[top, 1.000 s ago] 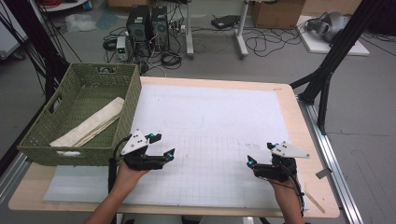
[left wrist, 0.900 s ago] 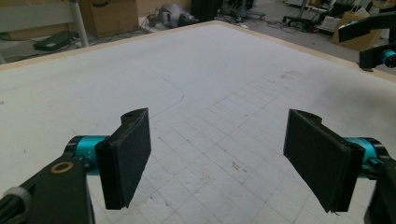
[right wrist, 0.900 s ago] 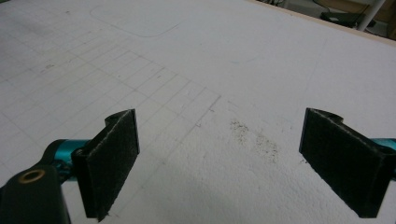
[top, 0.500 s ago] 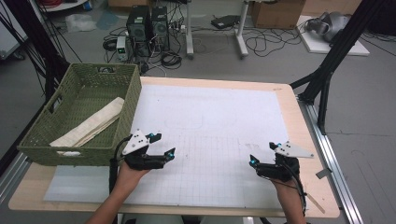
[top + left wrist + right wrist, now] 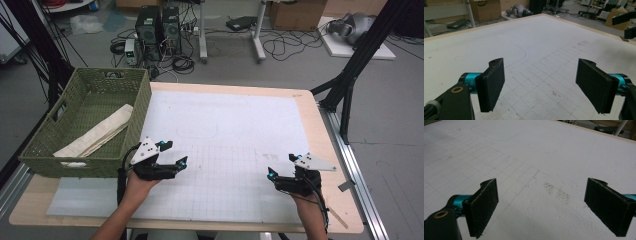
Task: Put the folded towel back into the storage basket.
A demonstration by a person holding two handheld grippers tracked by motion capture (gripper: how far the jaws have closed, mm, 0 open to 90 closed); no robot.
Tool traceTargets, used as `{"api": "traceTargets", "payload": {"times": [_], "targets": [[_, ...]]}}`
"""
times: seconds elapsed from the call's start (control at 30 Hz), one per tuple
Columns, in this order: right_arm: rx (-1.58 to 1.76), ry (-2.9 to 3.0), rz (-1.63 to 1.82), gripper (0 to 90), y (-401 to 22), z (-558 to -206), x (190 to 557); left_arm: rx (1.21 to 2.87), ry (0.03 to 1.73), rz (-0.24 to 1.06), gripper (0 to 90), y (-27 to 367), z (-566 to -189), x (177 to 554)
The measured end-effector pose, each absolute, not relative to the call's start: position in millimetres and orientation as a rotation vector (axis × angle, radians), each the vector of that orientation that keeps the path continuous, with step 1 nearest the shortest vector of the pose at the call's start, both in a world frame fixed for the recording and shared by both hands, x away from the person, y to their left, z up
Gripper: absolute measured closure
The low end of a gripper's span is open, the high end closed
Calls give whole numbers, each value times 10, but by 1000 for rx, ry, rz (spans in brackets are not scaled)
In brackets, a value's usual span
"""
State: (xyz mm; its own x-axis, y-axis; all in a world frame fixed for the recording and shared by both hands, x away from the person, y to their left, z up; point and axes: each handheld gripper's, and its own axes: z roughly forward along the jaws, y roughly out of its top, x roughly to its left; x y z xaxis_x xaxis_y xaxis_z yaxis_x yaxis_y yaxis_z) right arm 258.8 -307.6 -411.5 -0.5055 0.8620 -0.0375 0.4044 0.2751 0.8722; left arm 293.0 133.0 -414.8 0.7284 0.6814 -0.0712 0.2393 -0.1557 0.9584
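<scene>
Both tools stand wide open and empty over the white mat [image 5: 225,130]. The left tool [image 5: 172,156] hovers at about 7 o'clock on the worktop [image 5: 320,125], the right tool [image 5: 281,167] at about 5 o'clock.

The nearest thing to handle is the folded cloth [image 5: 97,134], which lies inside the green basket [image 5: 142,107] at 9 o'clock and leans up toward the basket's right wall. From the left tool the cloth sits at roughly 10 o'clock, near but behind that wall; from the right tool it is well apart, across the whole mat at 9 o'clock.

What could go wrong, as I judge it:
- The left tool points toward 3 o'clock, away from the basket — swinging it round low could knock the near corner of the wall and shove the basket, since woven walls catch a jaw edge easily.
- The cloth is soft and layered; a pinch on the top fold alone would likely peel one layer and let the rest sag or unfold on the way out.
- Reaching over the rim, the trailing cable [image 5: 120,175] could snag on it.
- In the left gripper view and the right gripper view the jaws frame bare mat — neither camera faces the cloth, so an approach from here starts blind.
</scene>
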Motion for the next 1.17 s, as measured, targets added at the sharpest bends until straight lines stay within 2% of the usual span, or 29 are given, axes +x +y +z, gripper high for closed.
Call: {"api": "traceTargets", "payload": {"times": [1.17], "targets": [[1101, 2023, 1165, 113, -3014, -4064, 2582, 1739, 727, 465, 236, 1345, -4149, 2867]]}}
